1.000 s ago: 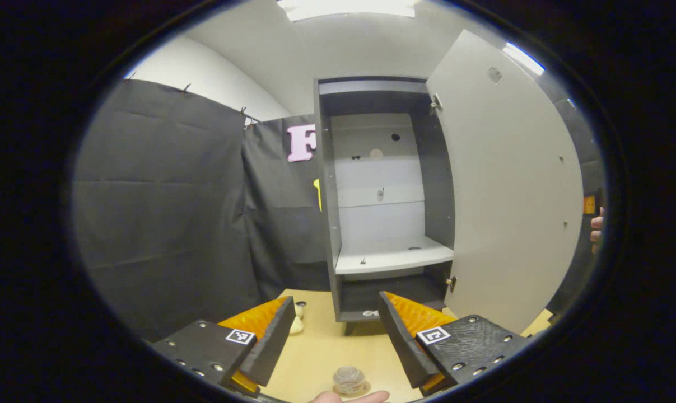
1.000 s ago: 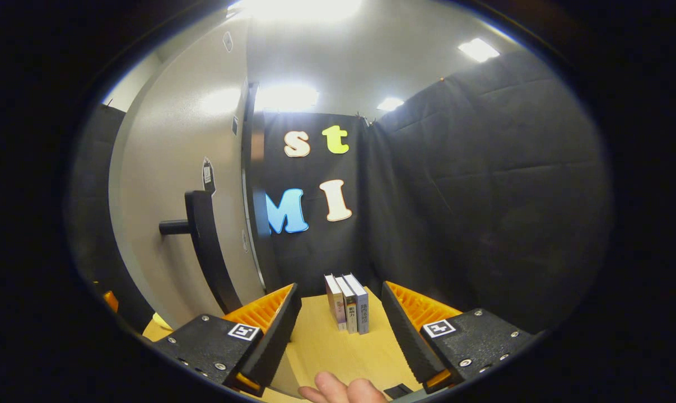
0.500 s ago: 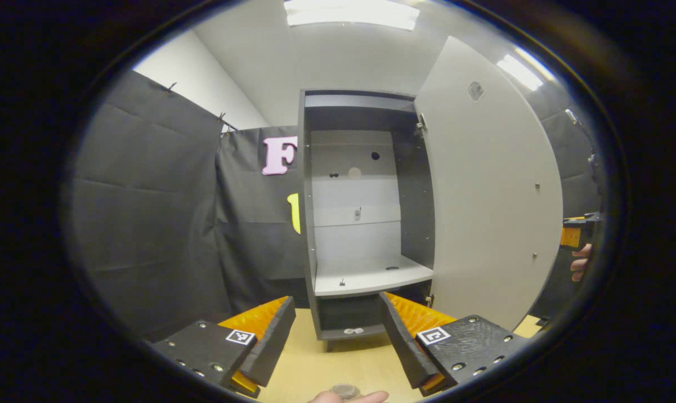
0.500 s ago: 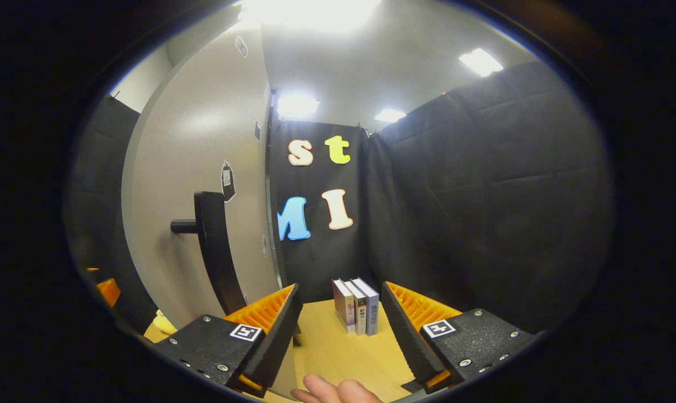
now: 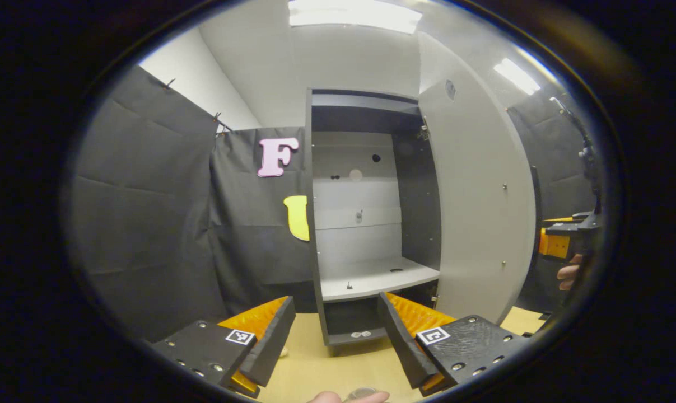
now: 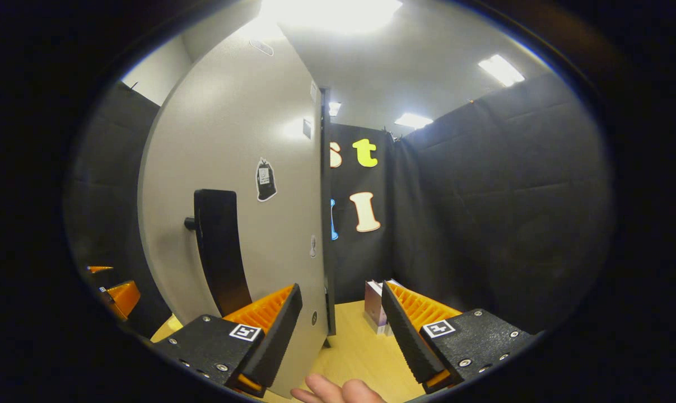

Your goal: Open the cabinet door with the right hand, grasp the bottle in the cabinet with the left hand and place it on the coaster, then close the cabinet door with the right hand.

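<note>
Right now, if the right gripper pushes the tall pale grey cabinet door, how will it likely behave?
The tall pale grey cabinet door is a flat panel, so it probably stays stiff. Hung on hinges, it should swing, not slide. Its smooth face may let fingers slip; the black bar handle seems safer.

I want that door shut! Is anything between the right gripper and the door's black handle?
Nothing visible is in the way. The right gripper is open, and the handle sticks out from the cabinet door just left of its fingers, with only bare door face between them.
</note>
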A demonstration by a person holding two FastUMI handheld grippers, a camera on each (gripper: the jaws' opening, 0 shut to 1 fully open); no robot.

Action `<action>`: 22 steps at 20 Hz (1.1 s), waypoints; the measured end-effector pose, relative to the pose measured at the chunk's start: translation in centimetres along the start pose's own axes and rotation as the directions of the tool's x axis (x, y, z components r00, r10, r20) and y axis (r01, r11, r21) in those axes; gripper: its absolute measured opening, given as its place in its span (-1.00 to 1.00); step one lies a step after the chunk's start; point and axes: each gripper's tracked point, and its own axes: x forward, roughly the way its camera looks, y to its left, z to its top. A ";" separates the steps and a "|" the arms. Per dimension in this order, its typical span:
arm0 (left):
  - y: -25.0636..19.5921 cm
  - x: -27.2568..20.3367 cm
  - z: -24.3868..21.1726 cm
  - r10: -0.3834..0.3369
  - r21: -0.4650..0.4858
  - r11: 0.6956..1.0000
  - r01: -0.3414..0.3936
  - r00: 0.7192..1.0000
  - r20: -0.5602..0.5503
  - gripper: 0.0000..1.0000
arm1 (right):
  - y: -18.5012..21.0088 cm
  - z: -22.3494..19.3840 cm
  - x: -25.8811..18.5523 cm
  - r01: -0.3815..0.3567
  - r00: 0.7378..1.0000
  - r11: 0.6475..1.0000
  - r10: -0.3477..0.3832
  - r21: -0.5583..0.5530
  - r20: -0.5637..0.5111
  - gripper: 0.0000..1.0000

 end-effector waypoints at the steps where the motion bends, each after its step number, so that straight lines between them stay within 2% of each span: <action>1: 0.2 -0.2 0.0 0.005 0.002 1.000 -0.005 1.000 -0.004 0.75 | 1.0 0.0 0.2 -0.020 1.000 1.000 0.020 0.000 -0.002 0.78; 4: 1.0 -0.7 0.1 0.039 0.028 0.999 -0.039 0.999 -0.006 0.75 | 3.0 -0.1 1.0 -0.073 0.997 0.997 0.073 0.000 0.007 0.80; 5: 1.3 -0.7 0.5 0.060 0.045 0.997 -0.060 0.998 0.000 0.78 | 3.6 -0.5 1.4 -0.093 0.996 0.996 0.093 0.009 -0.004 0.80; 7: 1.6 -0.5 0.8 0.090 0.065 0.994 -0.090 0.996 0.013 0.73 | 4.3 -1.5 2.4 -0.127 0.991 0.991 0.129 0.034 -0.039 0.84; 11: 0.1 0.2 1.5 0.065 0.041 0.997 -0.065 0.998 0.016 0.75 | 5.3 -1.9 3.6 -0.166 0.982 0.982 0.172 0.086 -0.072 0.86; 16: -1.5 1.0 1.8 0.022 0.048 0.999 -0.023 0.999 0.029 0.75 | 5.5 -1.7 4.0 -0.177 0.982 0.983 0.179 0.036 -0.063 0.87; 18: -2.2 1.4 1.2 0.005 0.039 0.999 -0.005 1.000 0.014 0.80 | 5.4 -1.4 3.7 -0.177 0.983 0.984 0.177 0.007 -0.050 0.87; 20: -2.4 1.5 1.0 0.001 0.035 0.999 -0.001 1.000 0.008 0.75 | 5.1 -1.5 3.4 -0.175 0.983 0.984 0.174 -0.019 -0.052 0.82; 22: -2.5 1.2 1.6 -0.002 0.043 0.999 0.002 1.000 0.017 0.77 | 5.2 -1.7 3.1 -0.182 0.982 0.983 0.181 -0.009 -0.052 0.86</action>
